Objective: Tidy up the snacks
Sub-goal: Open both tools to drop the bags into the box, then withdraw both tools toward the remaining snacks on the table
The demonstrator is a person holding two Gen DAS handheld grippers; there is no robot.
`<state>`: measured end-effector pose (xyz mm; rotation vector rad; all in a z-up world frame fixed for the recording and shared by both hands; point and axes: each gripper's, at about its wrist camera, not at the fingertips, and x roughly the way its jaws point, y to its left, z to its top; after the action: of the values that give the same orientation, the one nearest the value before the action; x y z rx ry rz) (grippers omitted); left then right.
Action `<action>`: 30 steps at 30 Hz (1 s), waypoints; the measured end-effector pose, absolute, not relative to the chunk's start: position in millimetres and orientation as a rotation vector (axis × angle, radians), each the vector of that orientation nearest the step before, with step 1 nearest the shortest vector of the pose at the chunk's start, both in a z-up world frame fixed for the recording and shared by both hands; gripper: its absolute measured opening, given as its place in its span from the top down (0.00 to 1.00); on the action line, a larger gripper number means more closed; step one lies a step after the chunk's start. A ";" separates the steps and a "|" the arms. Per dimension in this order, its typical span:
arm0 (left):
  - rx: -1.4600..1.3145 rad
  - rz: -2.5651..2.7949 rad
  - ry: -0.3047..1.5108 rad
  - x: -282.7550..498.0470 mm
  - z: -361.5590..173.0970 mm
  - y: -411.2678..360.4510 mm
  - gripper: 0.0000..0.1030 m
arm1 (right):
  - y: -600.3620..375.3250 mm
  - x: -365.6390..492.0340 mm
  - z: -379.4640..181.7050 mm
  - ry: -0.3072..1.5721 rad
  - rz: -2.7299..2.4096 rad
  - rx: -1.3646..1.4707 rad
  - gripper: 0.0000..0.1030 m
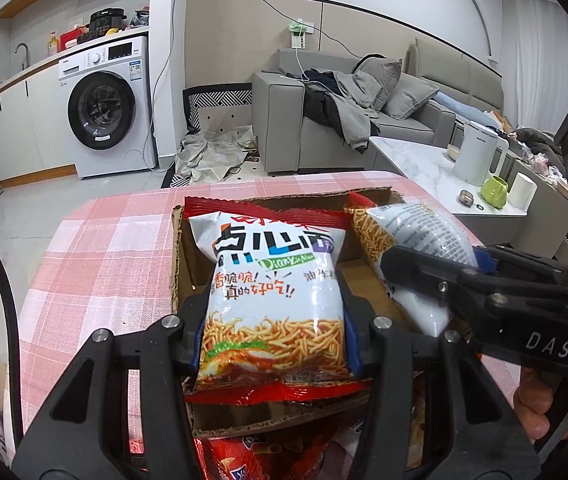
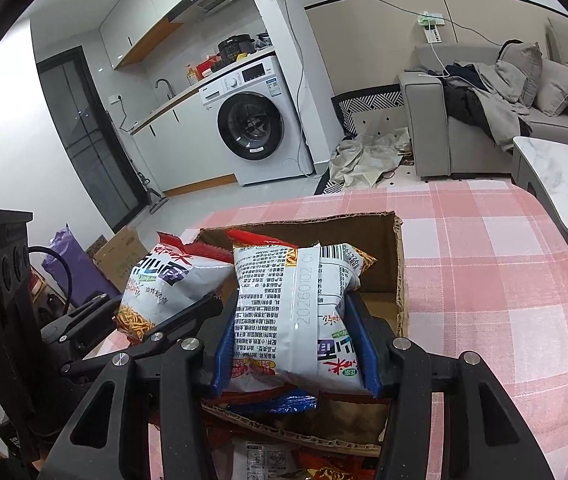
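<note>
A lived-in flat lies behind: a washing machine (image 1: 101, 110) under a kitchen worktop, a grey sofa (image 1: 364, 108) heaped with clothes, and in front a counter under a pink plaid cloth (image 1: 95, 264).

The left tool (image 1: 271, 332) is clamped across the lower half of a noodle-snack packet (image 1: 271, 292), printed face up, blue pads pressing both side edges. The right tool (image 2: 296, 344) grips a second packet (image 2: 296, 300) the same way, its back with the barcode facing the camera. Both packets hang over an open cardboard box (image 2: 398, 264) on the cloth, side by side and nearly touching. More red snack bags (image 1: 251, 456) lie below the tools, nearer the cameras.

The packets look light, air-puffed and glossy, so they will likely squash and slip, and the fried strands inside probably crush easily. A moderate squeeze across the flat side seams, as now, seems the safest hold.
</note>
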<state>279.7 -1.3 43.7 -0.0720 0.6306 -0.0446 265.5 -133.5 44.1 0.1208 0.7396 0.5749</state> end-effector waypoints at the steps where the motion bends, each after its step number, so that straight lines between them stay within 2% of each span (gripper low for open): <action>1: -0.075 -0.046 0.630 278.5 42.2 1.2 0.54 | -133.6 266.4 43.4 0.742 0.573 0.120 0.51; 7: -0.046 -0.058 0.612 274.3 42.9 -4.4 0.54 | -135.6 261.6 48.4 0.718 0.570 0.104 0.48; 9: -0.046 -0.058 0.610 267.8 44.7 -1.3 0.51 | -138.6 256.3 53.1 0.709 0.574 0.102 0.41; 12: -0.052 -0.059 0.602 258.1 49.5 2.6 0.34 | -143.9 248.6 58.9 0.690 0.568 0.093 0.22; 13: -0.053 -0.058 0.594 253.1 52.4 3.2 0.21 | -146.3 247.0 60.8 0.691 0.568 0.091 0.17; 14: -0.056 -0.054 0.581 247.6 55.0 4.8 0.16 | -148.6 244.2 62.1 0.693 0.572 0.091 0.09; 15: -0.060 -0.052 0.569 241.5 57.8 6.6 0.16 | -152.0 239.8 63.6 0.693 0.584 0.094 0.04; 18: -0.074 -0.052 0.561 227.1 64.0 11.2 0.11 | -158.3 226.7 66.4 0.687 0.594 0.085 0.01; 20: -0.076 -0.048 0.561 217.7 67.8 12.9 0.01 | -162.7 217.5 68.7 0.674 0.580 0.070 0.01; 30: -0.056 -0.017 0.569 164.3 69.2 21.7 0.01 | -181.8 186.0 64.7 0.686 0.545 0.073 0.01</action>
<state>164.3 21.7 69.2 -0.0557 0.5691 -0.0171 186.0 -181.8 64.7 0.0733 0.6862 0.5449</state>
